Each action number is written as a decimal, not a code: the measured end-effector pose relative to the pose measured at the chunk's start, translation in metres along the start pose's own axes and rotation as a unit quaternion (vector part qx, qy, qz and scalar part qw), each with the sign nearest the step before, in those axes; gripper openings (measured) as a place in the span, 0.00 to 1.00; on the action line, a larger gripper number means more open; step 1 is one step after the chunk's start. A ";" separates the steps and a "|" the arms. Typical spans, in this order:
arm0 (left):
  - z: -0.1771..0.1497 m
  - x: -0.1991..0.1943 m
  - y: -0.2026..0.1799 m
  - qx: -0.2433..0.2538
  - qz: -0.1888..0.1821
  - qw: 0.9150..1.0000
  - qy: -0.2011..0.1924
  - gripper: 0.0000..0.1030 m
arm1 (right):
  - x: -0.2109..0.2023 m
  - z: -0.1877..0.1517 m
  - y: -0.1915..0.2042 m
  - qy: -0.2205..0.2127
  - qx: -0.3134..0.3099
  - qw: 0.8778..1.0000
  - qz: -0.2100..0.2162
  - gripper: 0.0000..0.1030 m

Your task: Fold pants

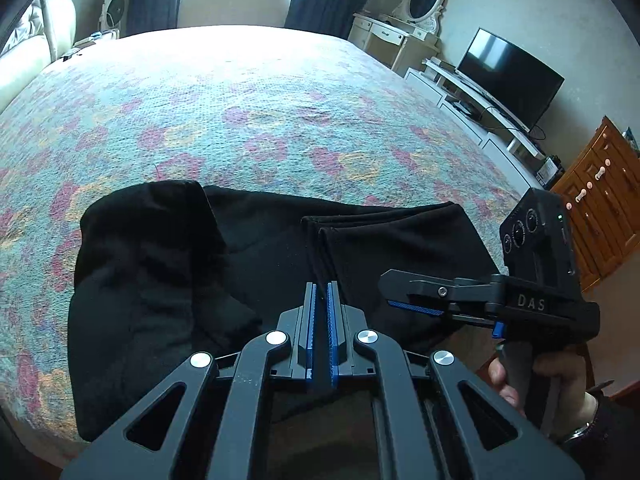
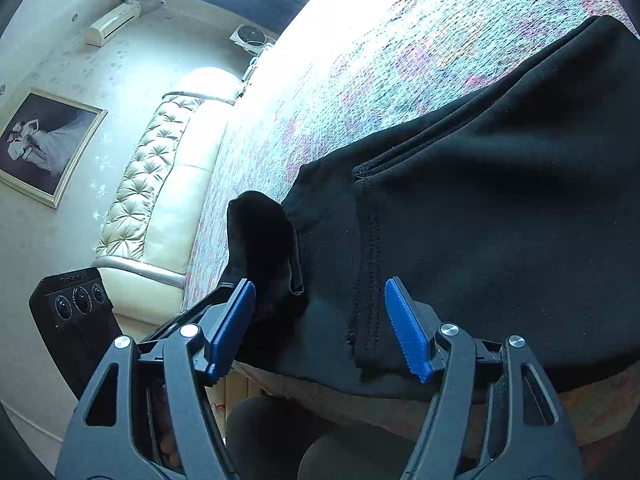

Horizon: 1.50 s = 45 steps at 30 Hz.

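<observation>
Left hand-held gripper (image 1: 321,300): jaws drawn narrow, the blue pads almost together with only a slim gap; nothing is visibly pinched between them, and it hovers over the near edge of the cloth.
Pants (image 1: 208,280): black, lying on the bed ahead of and below the left hand-held gripper; one bunched, rolled-over mass lies to its left, and flatter layered panels with hemmed edges lie to its right.
Right hand-held gripper (image 2: 320,328): jaws stand wide, one pad on each side of a stitched seam at the near edge of the pants; the pads do not press the cloth. A hand (image 1: 536,376) holds its grip.
Step in hand: judged to be picking up the near edge for the next fold.
Doing it well: lower the right pads squarely over the seam and take every layer at once, since the edge is stacked; the left side likely needs smoothing first, as the bunched part would trap a lump. Lift both corners evenly so the fold line stays straight.
Risk: the near hem sits at the edge of the bed and could slide off.
Bed (image 1: 260,120): wide, covered by a flowered quilt in teal and pink, stretching beyond both grippers.
Room: beyond the right hand-held gripper, a television (image 1: 516,76), a white dressing table with an oval mirror, and a wooden drawer chest.
</observation>
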<state>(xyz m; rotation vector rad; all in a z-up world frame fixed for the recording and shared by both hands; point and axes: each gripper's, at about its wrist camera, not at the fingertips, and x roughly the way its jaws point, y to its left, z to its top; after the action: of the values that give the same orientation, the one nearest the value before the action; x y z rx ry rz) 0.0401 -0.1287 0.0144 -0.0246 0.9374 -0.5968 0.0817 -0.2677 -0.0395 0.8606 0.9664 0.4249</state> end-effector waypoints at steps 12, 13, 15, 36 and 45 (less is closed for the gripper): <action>-0.026 -0.059 0.154 -0.157 0.096 0.982 -0.044 0.47 | 0.034 0.000 0.021 0.053 -0.019 0.998 0.021 0.77; -0.032 -0.056 0.167 -0.178 0.094 0.979 -0.037 0.47 | 0.038 0.001 0.023 0.057 -0.018 0.998 0.025 0.77; -0.043 -0.046 0.186 -0.210 0.087 0.974 -0.022 0.47 | 0.049 0.005 0.027 0.064 -0.021 0.997 0.024 0.78; -0.054 -0.022 0.195 -0.237 0.106 0.966 0.010 0.62 | 0.127 0.021 0.057 0.104 -0.022 0.994 0.009 0.86; -0.047 -0.016 0.178 -0.203 0.146 0.968 0.008 0.63 | 0.151 0.005 0.066 0.164 -0.003 0.985 0.058 0.54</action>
<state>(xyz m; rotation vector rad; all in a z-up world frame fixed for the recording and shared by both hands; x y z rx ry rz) 0.0810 0.0390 -0.0505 -0.2445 1.0444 -0.1250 0.1679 -0.1300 -0.0667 0.8606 1.2193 0.6844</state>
